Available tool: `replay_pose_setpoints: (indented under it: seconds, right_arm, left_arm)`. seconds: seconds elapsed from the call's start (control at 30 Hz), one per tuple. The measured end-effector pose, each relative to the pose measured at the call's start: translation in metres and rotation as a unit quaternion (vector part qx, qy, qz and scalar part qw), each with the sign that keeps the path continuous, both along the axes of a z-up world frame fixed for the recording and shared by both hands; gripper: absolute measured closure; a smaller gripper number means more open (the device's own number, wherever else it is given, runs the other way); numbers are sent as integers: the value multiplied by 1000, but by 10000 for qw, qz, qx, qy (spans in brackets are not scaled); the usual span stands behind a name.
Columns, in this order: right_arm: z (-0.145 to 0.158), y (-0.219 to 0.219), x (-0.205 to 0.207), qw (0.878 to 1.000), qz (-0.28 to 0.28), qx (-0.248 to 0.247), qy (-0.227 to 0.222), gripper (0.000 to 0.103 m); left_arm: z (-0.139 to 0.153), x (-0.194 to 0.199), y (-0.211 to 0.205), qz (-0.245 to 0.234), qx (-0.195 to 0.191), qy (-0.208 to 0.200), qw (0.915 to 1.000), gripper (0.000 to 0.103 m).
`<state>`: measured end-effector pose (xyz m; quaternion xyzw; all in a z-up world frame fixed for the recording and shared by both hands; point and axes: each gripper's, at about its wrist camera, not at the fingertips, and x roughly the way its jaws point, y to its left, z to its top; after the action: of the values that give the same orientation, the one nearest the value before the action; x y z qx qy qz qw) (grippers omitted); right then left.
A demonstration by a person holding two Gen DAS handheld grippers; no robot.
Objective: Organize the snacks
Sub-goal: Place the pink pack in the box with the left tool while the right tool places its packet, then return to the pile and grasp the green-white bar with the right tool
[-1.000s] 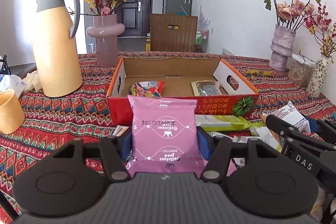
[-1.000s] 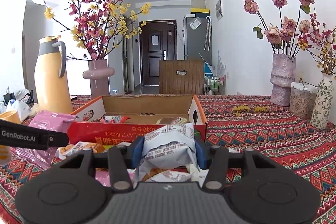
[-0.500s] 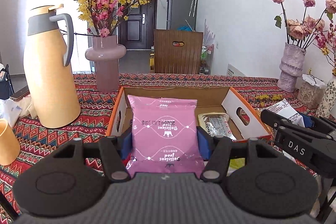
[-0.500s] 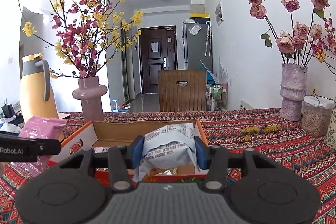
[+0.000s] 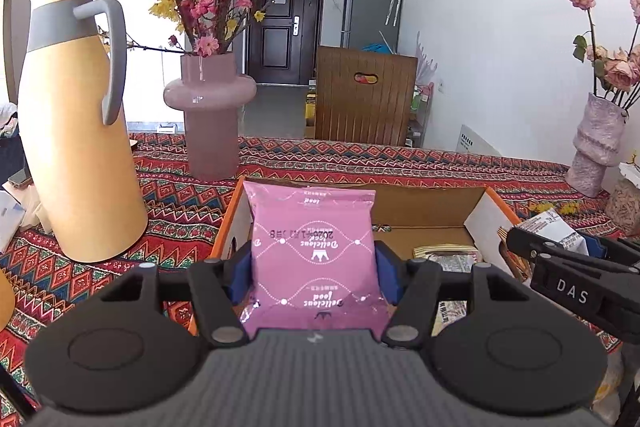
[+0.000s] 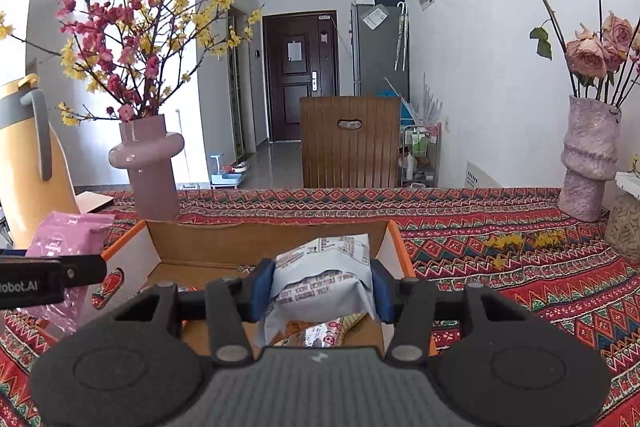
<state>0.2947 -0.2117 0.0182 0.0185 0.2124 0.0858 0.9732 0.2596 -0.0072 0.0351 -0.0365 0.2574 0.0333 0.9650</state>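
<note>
Thermos jug point(image 5: 76, 123): stands on the desk point(image 5: 180, 195), well to the left of the left tool, apart from the box.

Pink snack pouch point(image 5: 314, 263): held upright in the left tool point(image 5: 314, 267), above the left end of the cardboard box point(image 5: 432, 203). It looks light, soft and air-filled, with a slick film skin, so it should crumple and not break; the flat side edges at mid-height look like the safest place to pinch.

Left tool: closed on the pink snack pouch, 1 blue pad on each side edge, roughly half open at the pouch's width. It touches nothing else that I can see.

Cardboard box: just ahead of and below both tools; at least 1 flat packet point(image 5: 448, 255) already lies on its floor, to the right of the left tool.

White snack bag point(image 6: 324, 279): gripped by the right tool point(image 6: 320, 285) above the box's right half. The bag is creased and puffy, probably light and easily crushed, and its film may slide if the grip loosens; the middle of its sides is the sensible hold.

Right tool: closed on the white snack bag, the pads pressing in its 2 sides, the gap about as wide as the left tool's.

Judgement: both snacks appear ready to be lowered into the box and released.
</note>
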Motion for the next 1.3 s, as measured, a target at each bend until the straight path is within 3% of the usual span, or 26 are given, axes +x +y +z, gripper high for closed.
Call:
replay_pose_setpoints:
  seconds: [0.37,0.5,0.57,0.6,0.67,0.73,0.97,1.3]
  right_arm:
    - [-24,0,12,9996,59,-118,263,51]
    - [-23,-2,8,9998,43,-71,188,35]
    - [-20,-5,3,10000,-27,-34,79,18]
    - [-19,-7,1,10000,-53,-10,31,9]
    - [-16,-12,-3,9999,-65,100,-43,7]
    - [-15,-15,-5,9997,-97,186,-100,0]
    - [-9,-22,-10,9991,-145,293,-261,0]
    - [22,-30,-35,9978,-155,290,-570,0]
  left_arm:
    - [-33,21,11,87,-57,223,9997,41]
    - [-35,19,14,58,-145,181,9997,36]
    - [-33,14,17,84,-206,42,9997,16]
    - [-32,11,18,99,-209,-47,9997,13]
    - [-29,5,19,97,-229,-186,9995,2]
    - [-27,1,18,90,-229,-304,9992,0]
    - [-24,-4,12,114,-87,-379,9992,0]
    - [12,-41,2,24,103,-665,9977,0]
